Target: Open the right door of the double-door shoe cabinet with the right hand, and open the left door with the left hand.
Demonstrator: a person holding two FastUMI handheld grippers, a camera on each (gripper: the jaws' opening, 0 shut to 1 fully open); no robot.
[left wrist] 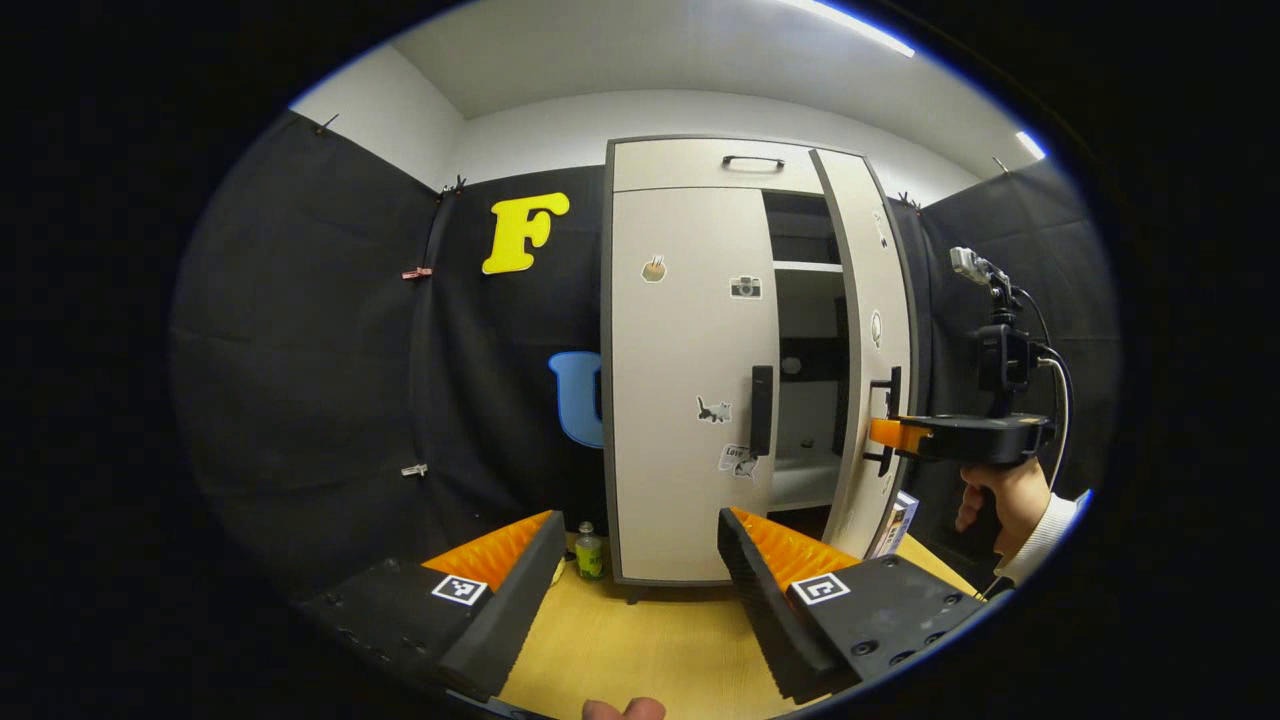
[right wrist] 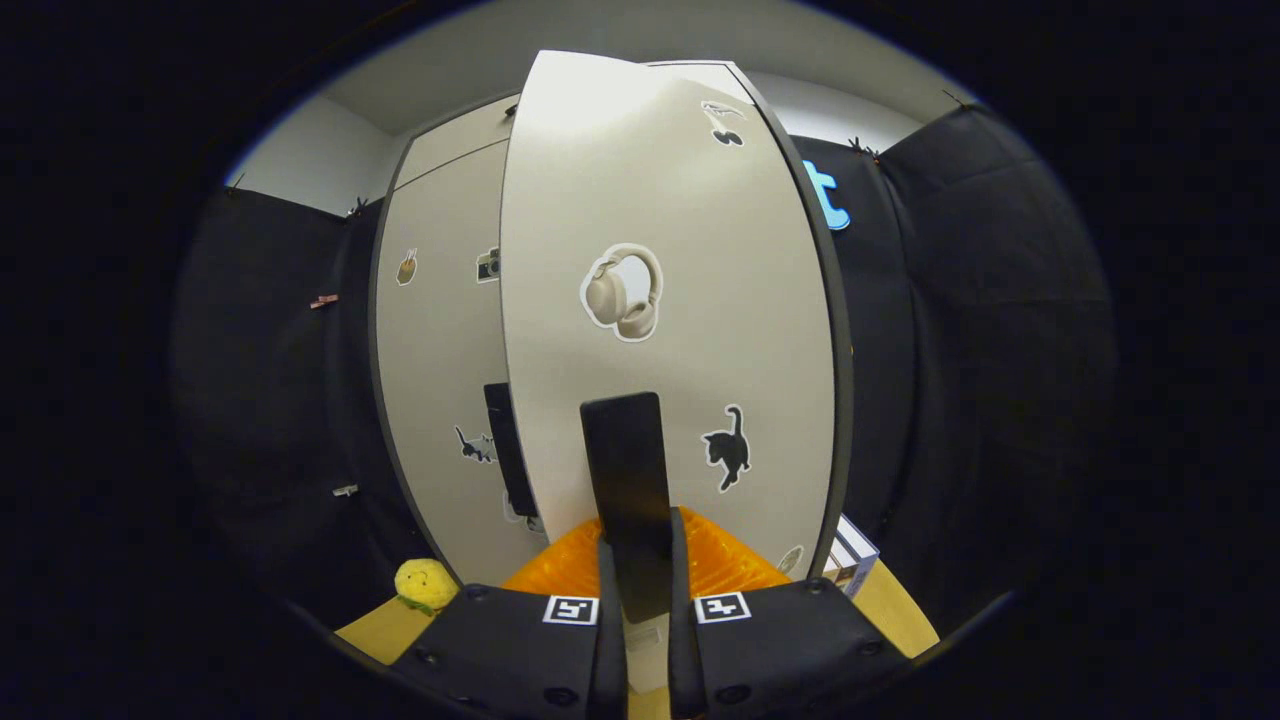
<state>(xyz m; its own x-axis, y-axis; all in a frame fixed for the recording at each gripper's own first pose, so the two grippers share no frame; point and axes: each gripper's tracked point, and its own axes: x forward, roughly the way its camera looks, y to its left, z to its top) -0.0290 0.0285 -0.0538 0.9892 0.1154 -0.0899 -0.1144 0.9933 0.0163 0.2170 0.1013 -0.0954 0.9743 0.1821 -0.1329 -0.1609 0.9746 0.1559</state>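
Observation:
The white double-door shoe cabinet (left wrist: pixel 690 170) stands on a wooden table. Its right door (left wrist: pixel 875 340) is swung partly open, baring shelves (left wrist: pixel 808 266) inside. In the right gripper view, my right gripper (right wrist: pixel 637 575) is shut on the right door's black handle (right wrist: pixel 628 470), both fingers pressing its sides. From the left gripper view that gripper (left wrist: pixel 885 433) meets the handle (left wrist: pixel 890 395), held by a hand (left wrist: pixel 1000 500). The left door (left wrist: pixel 690 380) is closed, its black handle (left wrist: pixel 761 410) upright. My left gripper (left wrist: pixel 640 560) is open, well short of the left door.
A small green bottle (left wrist: pixel 589 552) stands at the cabinet's left foot. A box (left wrist: pixel 897 522) leans by the right door's base. A yellow plush toy (right wrist: pixel 425 584) lies on the wooden table (left wrist: pixel 640 650). Black cloth walls close in both sides.

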